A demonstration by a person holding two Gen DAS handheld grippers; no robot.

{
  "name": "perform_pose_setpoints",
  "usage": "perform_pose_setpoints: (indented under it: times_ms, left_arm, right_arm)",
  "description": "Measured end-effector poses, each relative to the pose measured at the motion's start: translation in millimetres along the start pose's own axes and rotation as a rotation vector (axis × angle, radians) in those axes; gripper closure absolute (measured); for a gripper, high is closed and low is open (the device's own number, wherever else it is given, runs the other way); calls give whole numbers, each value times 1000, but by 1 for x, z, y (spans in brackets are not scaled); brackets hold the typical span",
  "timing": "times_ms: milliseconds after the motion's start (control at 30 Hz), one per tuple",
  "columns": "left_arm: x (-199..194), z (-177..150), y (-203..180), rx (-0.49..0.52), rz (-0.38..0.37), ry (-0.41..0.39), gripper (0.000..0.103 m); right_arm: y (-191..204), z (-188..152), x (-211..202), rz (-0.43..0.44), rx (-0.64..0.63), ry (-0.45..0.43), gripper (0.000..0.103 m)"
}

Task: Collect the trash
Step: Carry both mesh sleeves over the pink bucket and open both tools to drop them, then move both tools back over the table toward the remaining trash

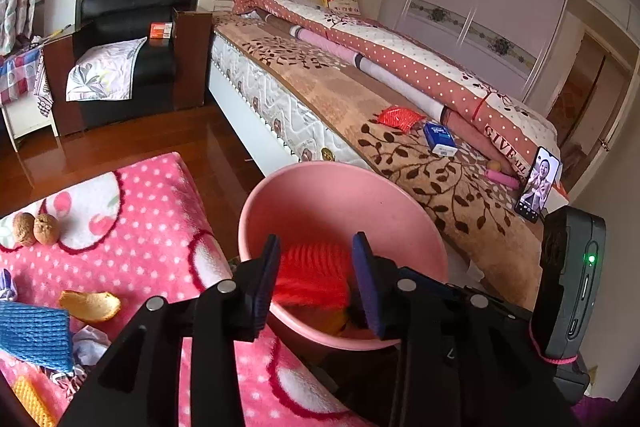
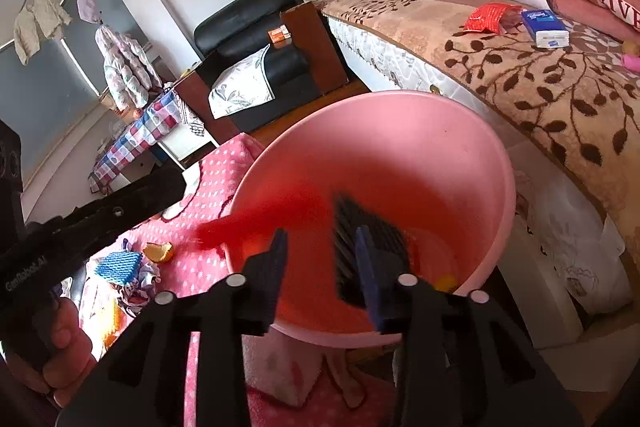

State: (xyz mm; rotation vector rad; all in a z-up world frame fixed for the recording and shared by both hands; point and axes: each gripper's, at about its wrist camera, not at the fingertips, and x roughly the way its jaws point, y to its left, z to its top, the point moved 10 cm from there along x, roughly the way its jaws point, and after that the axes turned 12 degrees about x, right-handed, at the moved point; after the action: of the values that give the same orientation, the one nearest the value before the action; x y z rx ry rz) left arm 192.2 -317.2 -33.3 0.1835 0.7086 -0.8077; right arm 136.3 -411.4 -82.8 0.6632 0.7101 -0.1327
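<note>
Both my pairs of fingers hang over the pink basin [image 1: 344, 211], which sits on the pink dotted blanket [image 1: 132, 227] between me and the bed [image 1: 400, 115]. My left fingers [image 1: 316, 279] stand apart, released, with a red blurred piece of trash [image 1: 312, 275] between them, seemingly dropping free into the basin; the pads do not look pressed on it. My right fingers [image 2: 320, 267] are also spread and grasp nothing; through them I see the same red streak [image 2: 248, 223] and a dark ribbed shape I take to be one left pad inside the basin [image 2: 380, 155]. At the basin's bottom something yellow-orange already lies. Beside the basin, on the blanket, more trash waits: an orange peel [image 1: 90, 305], a blue knitted thing [image 1: 34, 331] with crumpled scraps under it, and farther off two walnuts [image 1: 36, 229]. Beyond, on the bed's leaf-patterned cover, lie a red wrapper [image 1: 400, 117] and a blue tissue pack [image 1: 440, 139], with a phone [image 1: 538, 185] propped farther along. The risk I judge from here: the red piece is light and could catch on my pad or flutter past the rim onto the blanket. My two grippers are also crowded over one basin, so pulling one away carelessly could knock the other or tip the basin on the soft blanket.
</note>
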Motion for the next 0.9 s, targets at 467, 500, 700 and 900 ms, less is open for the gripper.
perform_pose_setpoints:
  times_ms: [467, 500, 700, 900]
  left_arm:
    - [-43, -4, 19, -41, 51, -46, 63]
    - [-48, -6, 22, -44, 58, -47, 63]
    - [-73, -21, 44, -67, 115, -47, 63]
    - [-101, -39, 67, -74, 192, -52, 63]
  right_arm:
    - [18, -4, -18, 9, -38, -25, 66]
    - [20, -5, -20, 11, -41, -25, 66]
    - [34, -14, -23, 24, -68, -19, 66]
    - [49, -24, -22, 40, -92, 1, 66]
